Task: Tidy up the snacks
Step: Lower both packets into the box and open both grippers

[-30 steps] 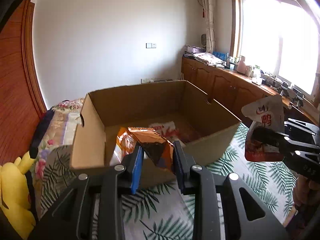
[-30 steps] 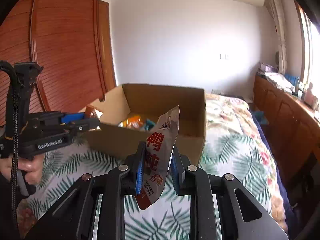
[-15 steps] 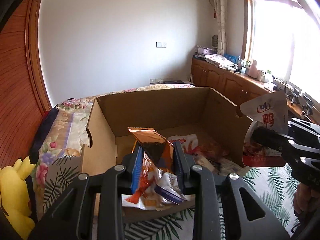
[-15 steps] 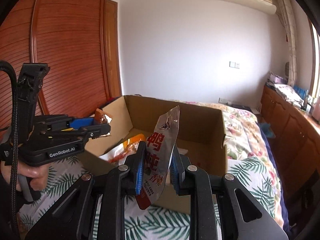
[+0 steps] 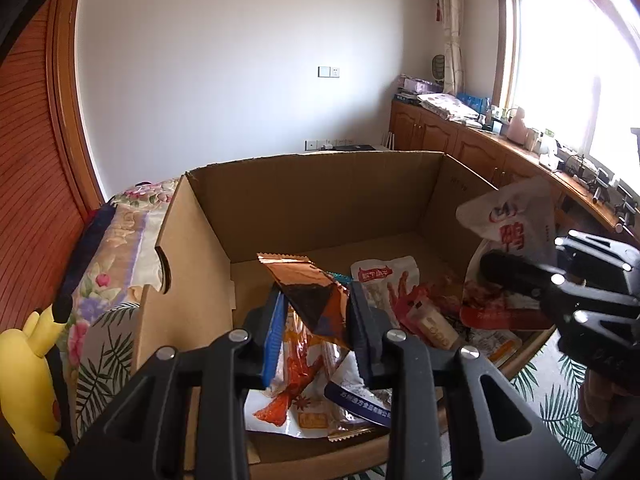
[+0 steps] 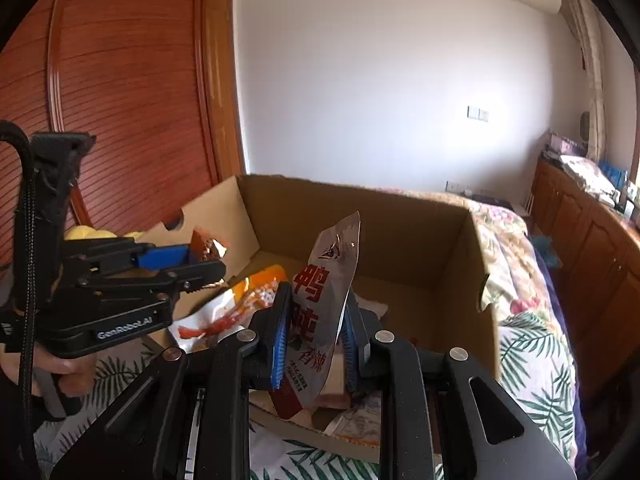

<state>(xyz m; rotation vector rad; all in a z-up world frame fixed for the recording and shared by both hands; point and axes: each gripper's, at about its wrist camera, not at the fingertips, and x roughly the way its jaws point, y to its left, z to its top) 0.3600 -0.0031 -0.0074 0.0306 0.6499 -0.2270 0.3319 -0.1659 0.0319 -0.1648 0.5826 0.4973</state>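
Packets (image 5: 404, 300) already lie in the cardboard box (image 5: 320, 196) — two remain: left gripper (image 5: 316, 320) clamps the copper packet (image 5: 308, 288), right gripper (image 6: 316, 332) the silver pouch (image 6: 324, 304), both above the box — release is left.

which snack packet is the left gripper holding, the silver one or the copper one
The copper-orange foil packet, pinched in the left gripper above the cardboard box. The silver packet with red characters is in the right gripper.
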